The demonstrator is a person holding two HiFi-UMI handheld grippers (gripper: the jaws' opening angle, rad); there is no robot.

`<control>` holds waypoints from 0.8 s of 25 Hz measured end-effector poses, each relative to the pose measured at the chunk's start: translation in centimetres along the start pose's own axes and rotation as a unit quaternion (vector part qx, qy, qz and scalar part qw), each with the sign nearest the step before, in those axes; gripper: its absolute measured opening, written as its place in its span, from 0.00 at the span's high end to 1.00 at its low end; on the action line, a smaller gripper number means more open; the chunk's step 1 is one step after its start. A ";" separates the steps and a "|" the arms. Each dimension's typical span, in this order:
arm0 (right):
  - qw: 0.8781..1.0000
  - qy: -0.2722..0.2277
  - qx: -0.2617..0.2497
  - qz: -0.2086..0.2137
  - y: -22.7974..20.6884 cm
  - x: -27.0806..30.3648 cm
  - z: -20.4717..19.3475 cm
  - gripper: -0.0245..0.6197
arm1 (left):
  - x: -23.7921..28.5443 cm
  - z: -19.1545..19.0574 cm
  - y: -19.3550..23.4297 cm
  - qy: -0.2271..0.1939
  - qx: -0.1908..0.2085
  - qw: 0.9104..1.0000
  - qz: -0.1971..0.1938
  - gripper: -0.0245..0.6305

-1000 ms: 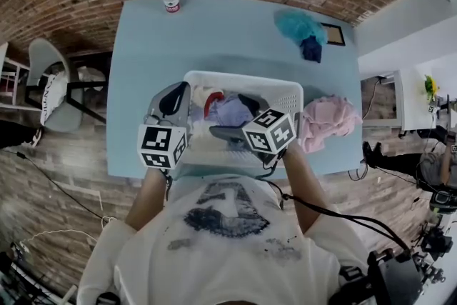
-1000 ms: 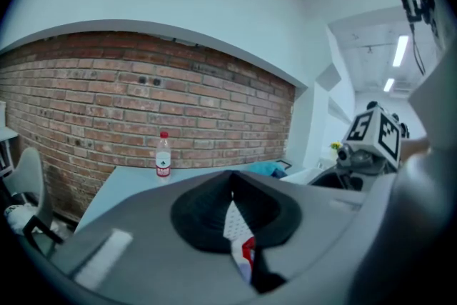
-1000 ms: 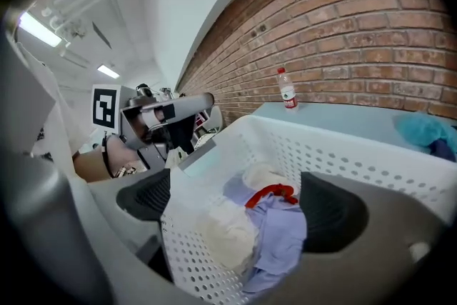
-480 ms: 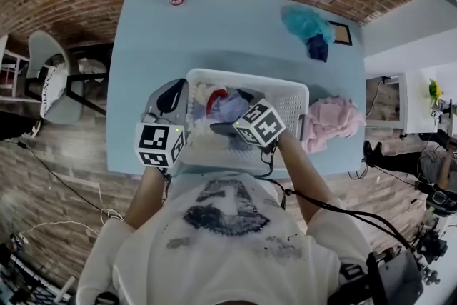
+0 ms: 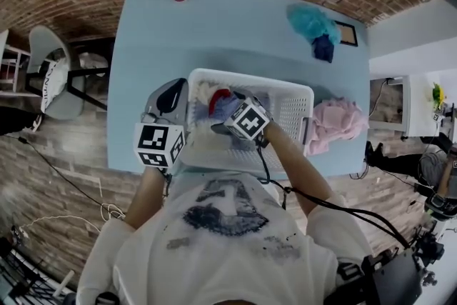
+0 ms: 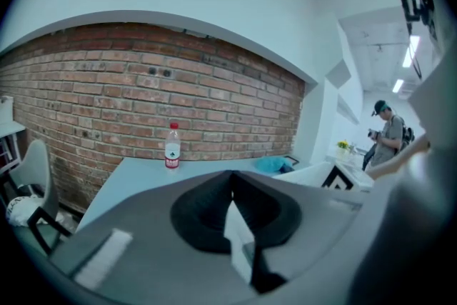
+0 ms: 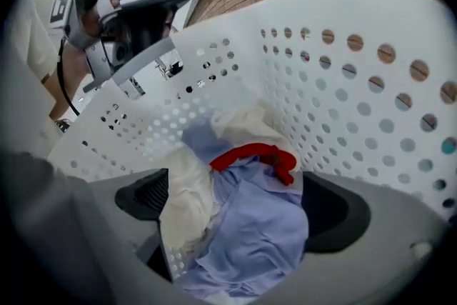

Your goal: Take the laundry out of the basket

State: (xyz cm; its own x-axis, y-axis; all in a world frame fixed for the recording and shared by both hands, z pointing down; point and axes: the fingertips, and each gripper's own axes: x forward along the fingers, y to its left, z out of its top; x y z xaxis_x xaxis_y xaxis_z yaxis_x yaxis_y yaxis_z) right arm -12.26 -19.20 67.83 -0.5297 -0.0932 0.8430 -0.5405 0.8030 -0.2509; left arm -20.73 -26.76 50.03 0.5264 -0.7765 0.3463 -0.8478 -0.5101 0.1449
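Head view: white basket (image 5: 296,105) in middle of table (image 5: 214,32), laundry (image 5: 218,102) heaped at its left end. Right gripper (image 5: 227,111) inside basket, directly over heap, pointing steeply down. Left gripper (image 5: 170,91) outside left wall, farther from clothes.

Left gripper view: jaws pressed together, nothing between; faces bottle (image 6: 172,146) at far table edge.

Right gripper view: jaws wide apart, lilac shirt (image 7: 250,225) lying between them, cream cloth (image 7: 186,203) at left, red piece (image 7: 257,153) beyond. Pads probably not yet pressing fabric. Right hand is the nearer one for grab.
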 end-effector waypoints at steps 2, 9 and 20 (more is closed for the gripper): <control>1.000 0.021 -0.017 -0.010 -0.4 1.3 -0.5 0.06 | 0.1 -0.1 0.1 0.004 -0.002 1.000 0.002 0.98; 0.995 0.080 -0.063 0.004 0.6 4.4 -3.5 0.06 | 0.5 -0.1 0.5 0.007 -0.005 1.000 0.006 0.98; 0.989 0.106 -0.098 -0.029 0.9 6.4 -5.2 0.06 | 0.8 -0.2 0.4 0.010 -0.008 1.000 0.005 0.98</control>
State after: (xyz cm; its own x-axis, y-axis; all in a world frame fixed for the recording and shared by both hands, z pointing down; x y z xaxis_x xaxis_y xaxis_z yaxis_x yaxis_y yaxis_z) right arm -12.73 -16.00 75.43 -0.3415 -0.0329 0.9393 -0.4182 0.9003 -0.1205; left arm -20.62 -27.55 50.54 0.5174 -0.7738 0.3655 -0.8536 -0.4972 0.1557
